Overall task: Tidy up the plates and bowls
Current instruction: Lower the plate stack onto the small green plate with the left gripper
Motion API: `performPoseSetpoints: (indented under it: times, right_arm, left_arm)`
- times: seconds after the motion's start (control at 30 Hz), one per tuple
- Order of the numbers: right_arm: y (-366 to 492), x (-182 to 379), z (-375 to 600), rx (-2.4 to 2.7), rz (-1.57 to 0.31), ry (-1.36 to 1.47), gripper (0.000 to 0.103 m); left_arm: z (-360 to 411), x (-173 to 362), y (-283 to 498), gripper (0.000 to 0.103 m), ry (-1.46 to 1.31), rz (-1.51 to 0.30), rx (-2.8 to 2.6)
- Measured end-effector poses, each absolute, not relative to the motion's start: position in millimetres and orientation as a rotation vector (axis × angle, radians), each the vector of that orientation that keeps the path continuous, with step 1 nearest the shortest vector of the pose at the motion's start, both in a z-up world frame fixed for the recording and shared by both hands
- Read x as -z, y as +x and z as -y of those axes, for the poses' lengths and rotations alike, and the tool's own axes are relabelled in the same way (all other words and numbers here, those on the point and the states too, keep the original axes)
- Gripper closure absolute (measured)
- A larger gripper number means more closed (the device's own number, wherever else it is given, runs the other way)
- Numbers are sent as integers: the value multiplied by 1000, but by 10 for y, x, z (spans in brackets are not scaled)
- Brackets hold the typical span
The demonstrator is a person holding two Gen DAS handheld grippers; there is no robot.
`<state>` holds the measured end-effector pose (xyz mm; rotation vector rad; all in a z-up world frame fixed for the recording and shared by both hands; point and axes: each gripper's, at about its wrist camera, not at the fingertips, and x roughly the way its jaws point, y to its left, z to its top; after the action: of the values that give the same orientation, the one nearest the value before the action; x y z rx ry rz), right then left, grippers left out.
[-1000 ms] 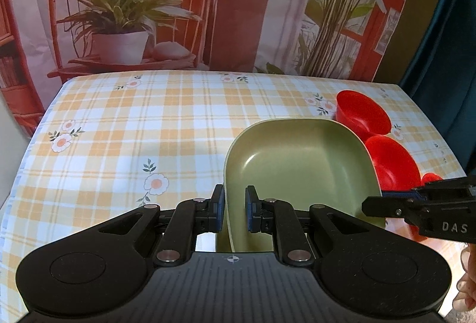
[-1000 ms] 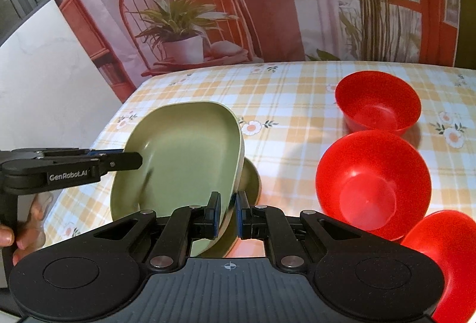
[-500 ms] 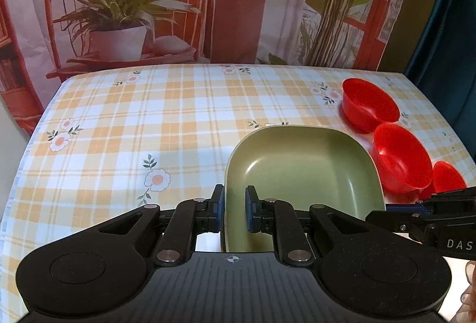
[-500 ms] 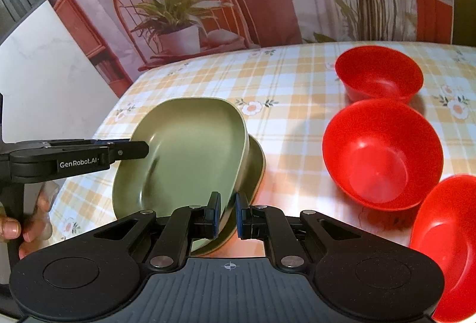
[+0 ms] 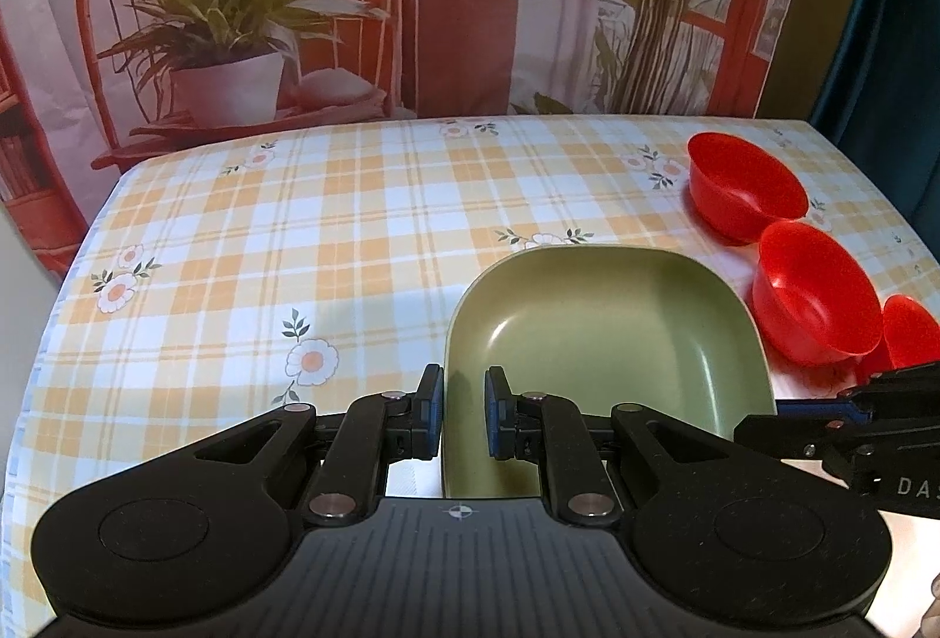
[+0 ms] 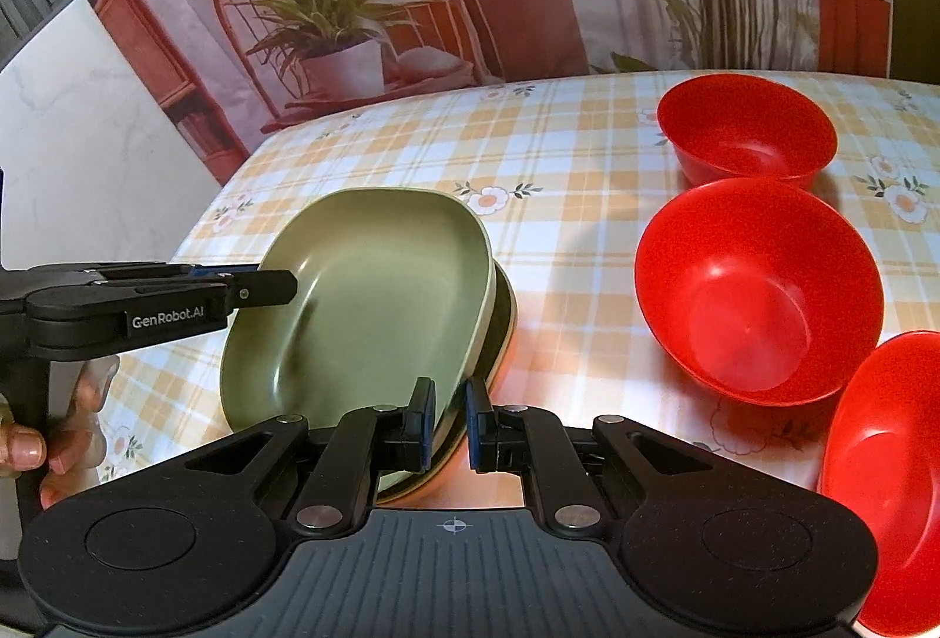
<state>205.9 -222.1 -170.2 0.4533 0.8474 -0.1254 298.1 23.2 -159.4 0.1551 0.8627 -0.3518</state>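
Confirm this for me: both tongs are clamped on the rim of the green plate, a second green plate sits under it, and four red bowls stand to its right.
Wrong on the count: there are three red bowls, as the right wrist view shows. The rest holds: the left tongs and right tongs are clamped on the rim of the green plate, with a second green plate under it.

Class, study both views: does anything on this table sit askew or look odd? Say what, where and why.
The top green plate sits askew: both tools grip its rim, and it tilts over a second plate beneath rather than nesting flat. The three red bowls stand upright, unstacked. Nothing is spilled or broken.
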Motion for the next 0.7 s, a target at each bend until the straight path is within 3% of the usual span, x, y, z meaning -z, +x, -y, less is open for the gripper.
performPoseSetpoints:
  times: [0.7]
  right_arm:
    - [2037, 1697, 2030, 155, -852, 347, 88]
  left_arm:
    - [-235, 1641, 2988, 87, 164, -872, 365]
